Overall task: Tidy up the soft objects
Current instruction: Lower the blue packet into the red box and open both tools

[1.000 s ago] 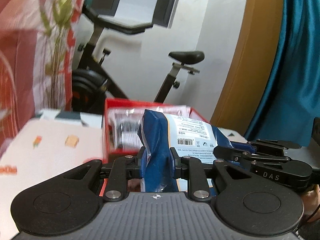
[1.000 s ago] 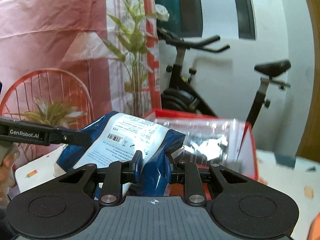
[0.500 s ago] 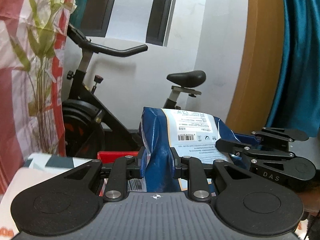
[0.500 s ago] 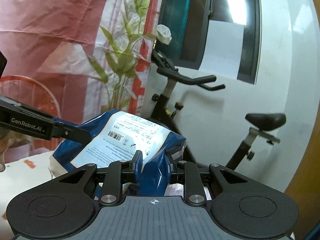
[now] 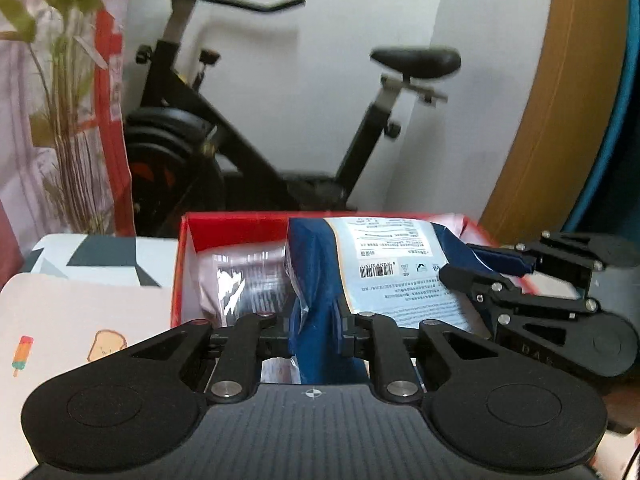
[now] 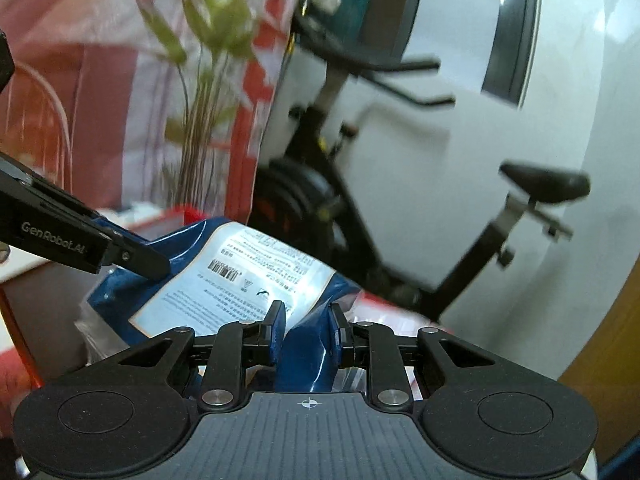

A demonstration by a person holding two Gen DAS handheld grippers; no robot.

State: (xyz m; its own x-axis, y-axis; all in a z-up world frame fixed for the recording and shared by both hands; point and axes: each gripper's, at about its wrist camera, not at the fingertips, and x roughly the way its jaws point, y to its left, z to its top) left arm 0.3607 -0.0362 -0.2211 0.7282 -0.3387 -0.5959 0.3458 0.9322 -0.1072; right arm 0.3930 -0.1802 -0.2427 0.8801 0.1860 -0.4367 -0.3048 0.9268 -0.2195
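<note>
The blue soft package (image 5: 320,304), with its white printed label facing up, hangs between my two grippers, stretched over the open red box (image 5: 182,264); I cannot tell whether its underside already touches what lies inside. My left gripper (image 5: 316,330) has its jaws pressed tight on a bunched fold at one end of the package, and my right gripper (image 6: 306,330) is clamped on a fold at the other end, the film creased between its pads. In the box, just beside the blue package, sits a clear shiny wrapped pack (image 5: 244,288) that fills the left part, so the free room looks to be on the right. The box stands on a table with a pale cartoon-print mat (image 5: 80,320) to its left; behind it are an exercise bike (image 5: 240,140), a plant (image 5: 68,120) and a white wall. I judge this to be the placing step: the package is carried over its bin and not yet let go. Next I need to lower both ends evenly until the package rests inside beside the clear pack, then part both sets of jaws together and lift straight out so the film does not snag and drag back over the rim.
</note>
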